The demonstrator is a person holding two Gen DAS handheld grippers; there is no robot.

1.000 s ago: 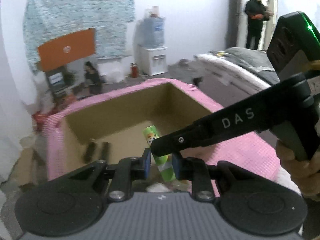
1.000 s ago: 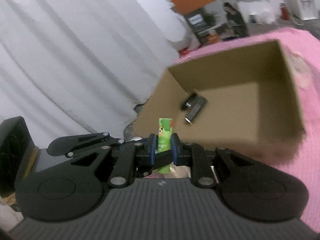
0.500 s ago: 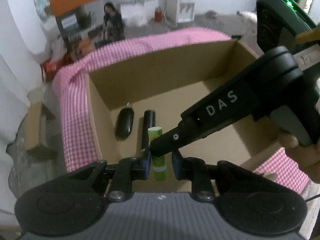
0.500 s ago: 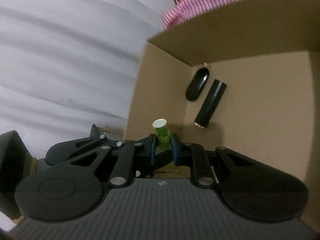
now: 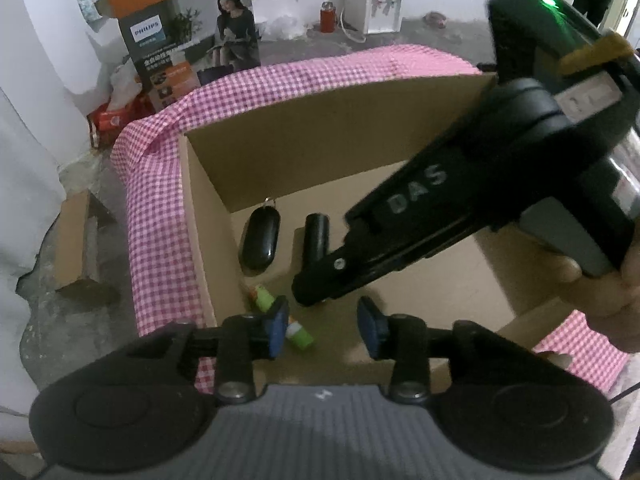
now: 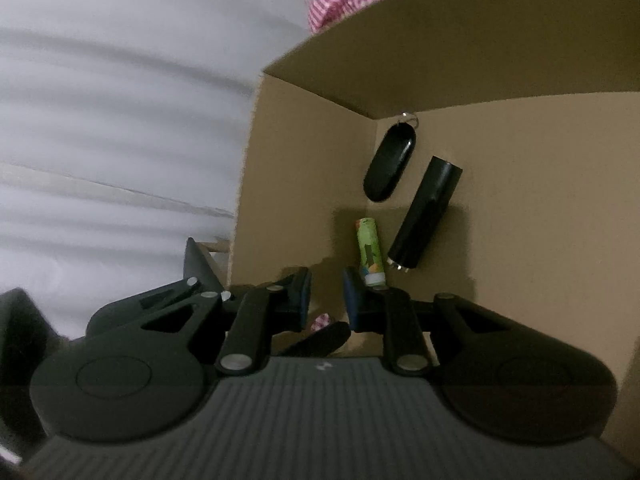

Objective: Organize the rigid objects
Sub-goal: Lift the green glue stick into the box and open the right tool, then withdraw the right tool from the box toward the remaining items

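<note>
Small green printed tube is lying released on cardboard box floor, long axis running away from both tongs, just past left tongs and right tongs, both just opening, gripping nothing.

Both grippers are pointing steeply downward, their jaws just having been opening, nothing between them: left gripper wider, right gripper slightly parted.

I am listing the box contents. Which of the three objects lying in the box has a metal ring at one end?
The black oval fob, in the box corner. The black cylinder and green tube have none.
</note>
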